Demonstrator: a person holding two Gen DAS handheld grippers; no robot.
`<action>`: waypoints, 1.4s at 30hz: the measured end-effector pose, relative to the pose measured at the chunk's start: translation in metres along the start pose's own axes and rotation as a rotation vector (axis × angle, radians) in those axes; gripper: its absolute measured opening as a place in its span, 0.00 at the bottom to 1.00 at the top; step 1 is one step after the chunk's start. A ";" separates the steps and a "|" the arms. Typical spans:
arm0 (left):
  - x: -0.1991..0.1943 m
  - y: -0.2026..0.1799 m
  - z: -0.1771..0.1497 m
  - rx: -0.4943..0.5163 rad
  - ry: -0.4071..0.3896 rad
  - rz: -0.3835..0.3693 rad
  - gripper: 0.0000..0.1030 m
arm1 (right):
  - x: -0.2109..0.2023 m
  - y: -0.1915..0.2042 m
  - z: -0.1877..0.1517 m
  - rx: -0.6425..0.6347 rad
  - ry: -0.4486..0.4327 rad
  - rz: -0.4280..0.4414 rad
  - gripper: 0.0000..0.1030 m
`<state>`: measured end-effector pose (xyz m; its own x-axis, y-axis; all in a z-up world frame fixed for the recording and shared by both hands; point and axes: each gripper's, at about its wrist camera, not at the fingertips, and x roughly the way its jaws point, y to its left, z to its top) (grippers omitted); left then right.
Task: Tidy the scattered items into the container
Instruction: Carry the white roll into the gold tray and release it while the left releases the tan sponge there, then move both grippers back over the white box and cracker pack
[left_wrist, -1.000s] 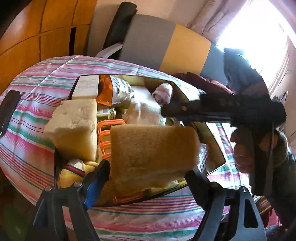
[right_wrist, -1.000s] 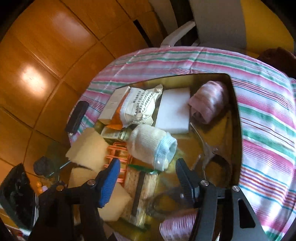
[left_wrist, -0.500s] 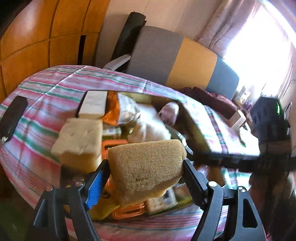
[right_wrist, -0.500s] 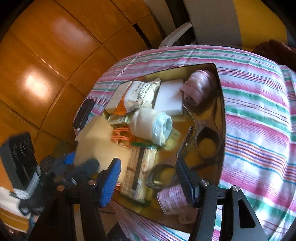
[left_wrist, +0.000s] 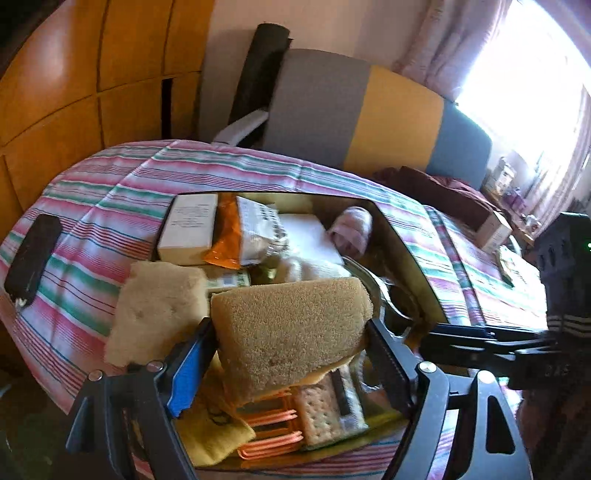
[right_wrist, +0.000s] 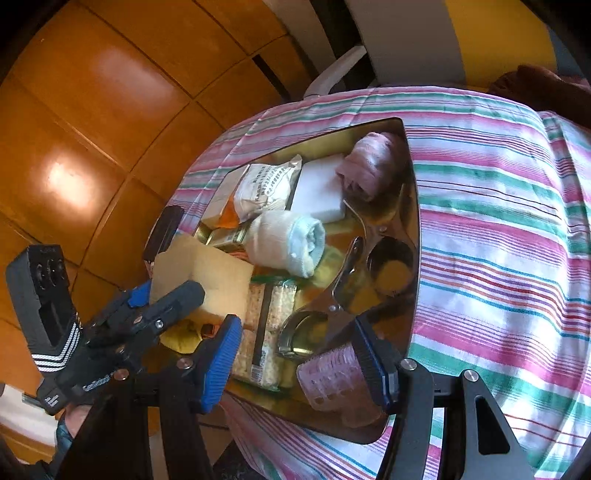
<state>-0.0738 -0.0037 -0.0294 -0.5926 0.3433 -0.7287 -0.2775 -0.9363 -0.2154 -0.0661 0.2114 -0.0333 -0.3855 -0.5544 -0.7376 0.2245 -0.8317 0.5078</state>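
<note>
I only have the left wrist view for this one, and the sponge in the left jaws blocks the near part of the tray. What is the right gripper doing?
Observer: In the right wrist view, the right gripper is open and holds nothing. It hangs over the near end of the tray.
Operator: Is anything under it that I cannot see?
Observer: A pink hair roller lies at the tray's near corner, close to one of the right jaws.
Operator: And what is behind the sponge?
Observer: A rolled white sock lies mid-tray, and its pale blue cuff faces the right camera.
</note>
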 end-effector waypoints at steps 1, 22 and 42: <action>-0.002 0.001 -0.002 -0.004 -0.002 -0.011 0.81 | -0.001 0.000 -0.001 0.003 -0.001 0.001 0.61; -0.028 0.003 -0.038 -0.017 0.004 -0.008 0.86 | -0.020 -0.007 -0.011 0.037 -0.055 -0.008 0.61; -0.060 -0.032 -0.021 0.059 -0.088 0.269 0.85 | -0.050 -0.003 -0.025 -0.056 -0.122 -0.131 0.70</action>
<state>-0.0132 0.0043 0.0074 -0.7136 0.0904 -0.6947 -0.1429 -0.9896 0.0180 -0.0247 0.2407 -0.0092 -0.5198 -0.4359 -0.7347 0.2136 -0.8990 0.3823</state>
